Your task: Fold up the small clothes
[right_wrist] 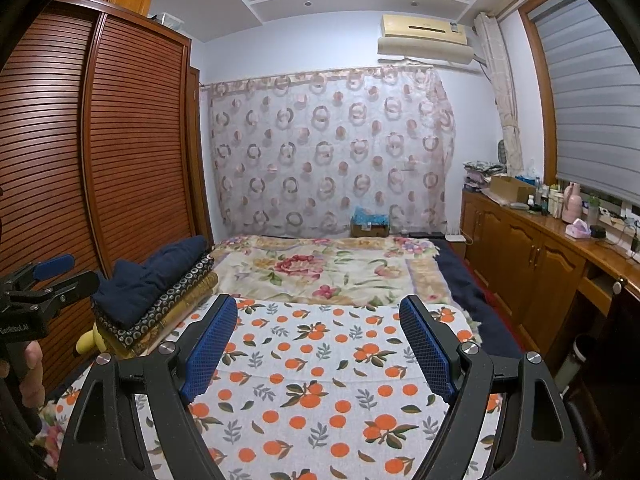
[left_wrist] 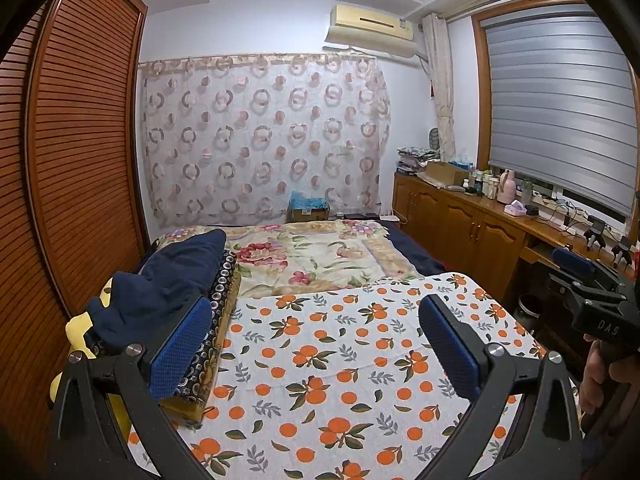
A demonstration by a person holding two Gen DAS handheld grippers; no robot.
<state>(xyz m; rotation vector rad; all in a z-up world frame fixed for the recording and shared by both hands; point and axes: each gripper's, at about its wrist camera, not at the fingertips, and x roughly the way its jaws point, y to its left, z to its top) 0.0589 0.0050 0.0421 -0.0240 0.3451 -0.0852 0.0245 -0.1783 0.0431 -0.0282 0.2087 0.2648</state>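
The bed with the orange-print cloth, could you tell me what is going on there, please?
A person holds a gripper in each hand over the bed. The left gripper and the right gripper are both open and hold nothing, above the orange-print cloth, which lies spread flat. A stack of folded clothes with a navy piece on top sits on the side by the wardrobe. No fold is under way right now.

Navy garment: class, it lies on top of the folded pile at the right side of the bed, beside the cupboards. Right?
Wrong side. The navy garment tops the folded pile at the bed's left side, beside the slatted wardrobe; the right wrist view shows it.
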